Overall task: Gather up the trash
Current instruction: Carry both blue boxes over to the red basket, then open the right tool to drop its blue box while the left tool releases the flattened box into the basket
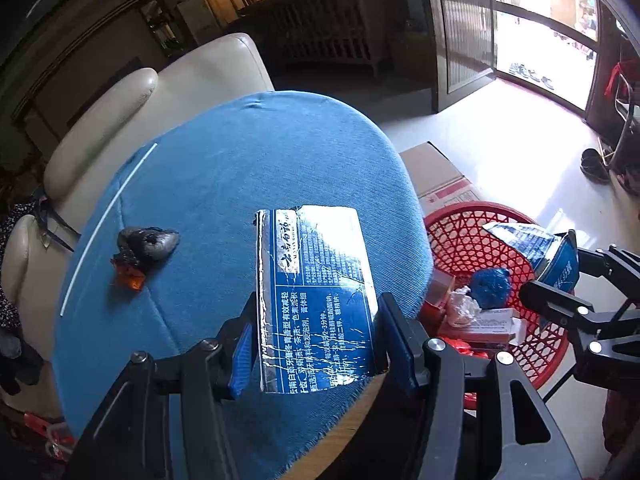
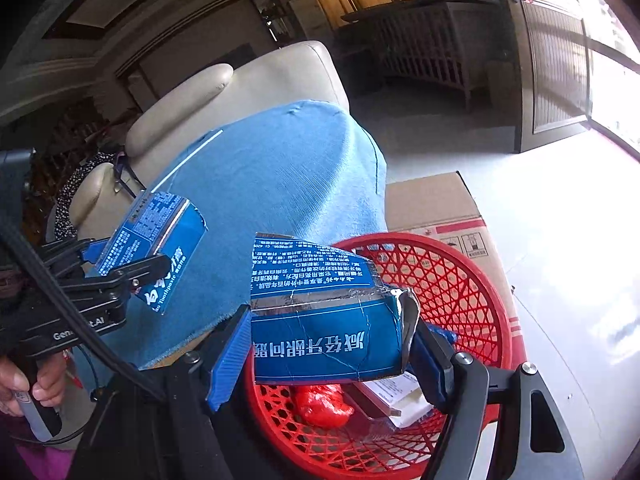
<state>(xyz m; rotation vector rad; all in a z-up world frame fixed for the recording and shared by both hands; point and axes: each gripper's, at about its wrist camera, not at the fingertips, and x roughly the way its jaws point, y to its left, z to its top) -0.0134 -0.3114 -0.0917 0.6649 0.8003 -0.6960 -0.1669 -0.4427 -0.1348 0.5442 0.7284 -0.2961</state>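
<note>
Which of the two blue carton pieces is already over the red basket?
The one in the right gripper: that torn carton piece hangs above the red basket. The left gripper's piece is above the blue cloth.

Blue tablecloth [image 1: 240, 184] as landmark: cream leather sofa [image 1: 168, 92] behind it, cardboard box [image 1: 436, 176] on floor at its right edge, dark slatted cabinet [image 1: 332, 28] beyond, open doorway [image 1: 548, 32] far right.
</note>
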